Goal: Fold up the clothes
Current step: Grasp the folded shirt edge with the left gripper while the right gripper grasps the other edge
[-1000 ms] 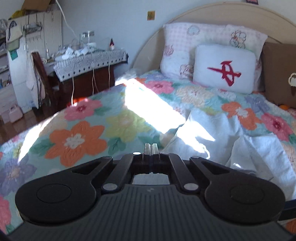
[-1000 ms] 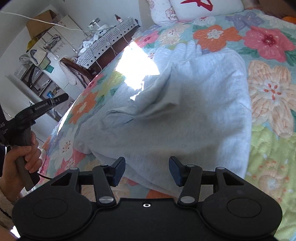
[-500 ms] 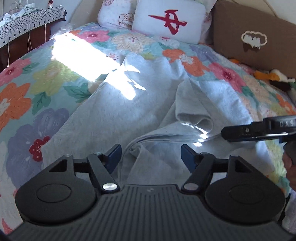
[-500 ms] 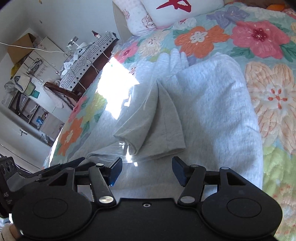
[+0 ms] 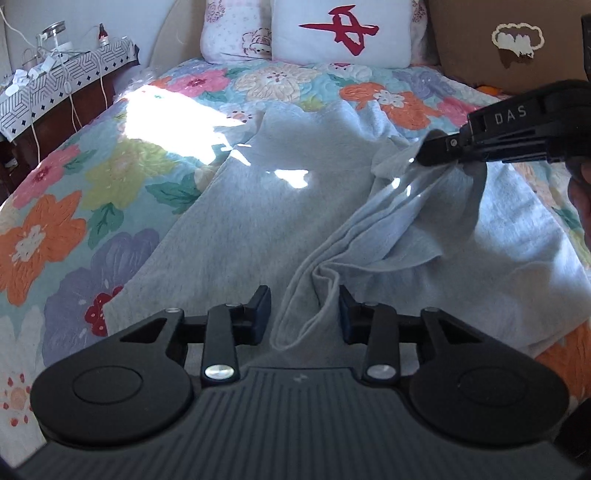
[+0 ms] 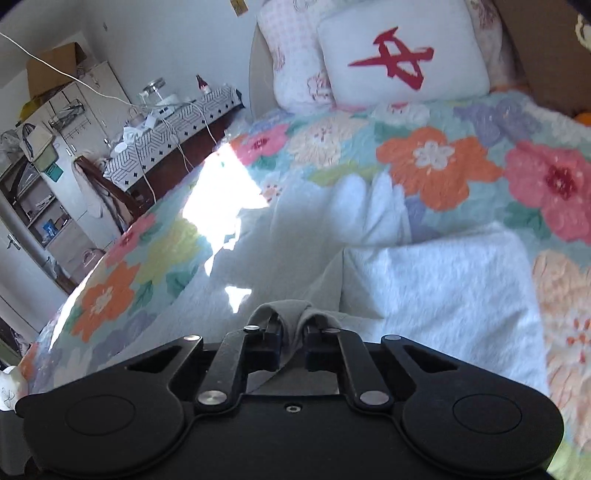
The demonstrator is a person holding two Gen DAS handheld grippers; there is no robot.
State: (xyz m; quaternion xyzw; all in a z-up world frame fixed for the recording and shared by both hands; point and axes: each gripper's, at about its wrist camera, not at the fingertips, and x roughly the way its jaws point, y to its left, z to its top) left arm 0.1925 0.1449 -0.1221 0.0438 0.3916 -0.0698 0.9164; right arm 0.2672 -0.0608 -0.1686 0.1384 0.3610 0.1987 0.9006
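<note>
A light grey garment (image 5: 280,206) lies spread over the floral bedspread (image 5: 74,206). In the left wrist view my left gripper (image 5: 303,311) is open, and a rolled edge of the grey cloth (image 5: 295,317) lies between its fingers without being pinched. From the right side of that view my right gripper (image 5: 424,155) reaches in and lifts a fold of the garment. In the right wrist view my right gripper (image 6: 292,338) is shut on a bunched piece of the grey garment (image 6: 436,291), which rises between its fingers.
Pillows (image 5: 343,33) and a brown cushion (image 5: 506,40) stand at the headboard. A side table with a patterned cloth (image 6: 177,129) and cables is left of the bed. Shelves (image 6: 33,192) and a chair (image 6: 107,195) stand further left. A sunlit patch (image 5: 166,114) crosses the bedspread.
My right gripper closed on a fold of the garment and lifted it. My left gripper, shut a second ago, opened and came down over the garment's near edge.
</note>
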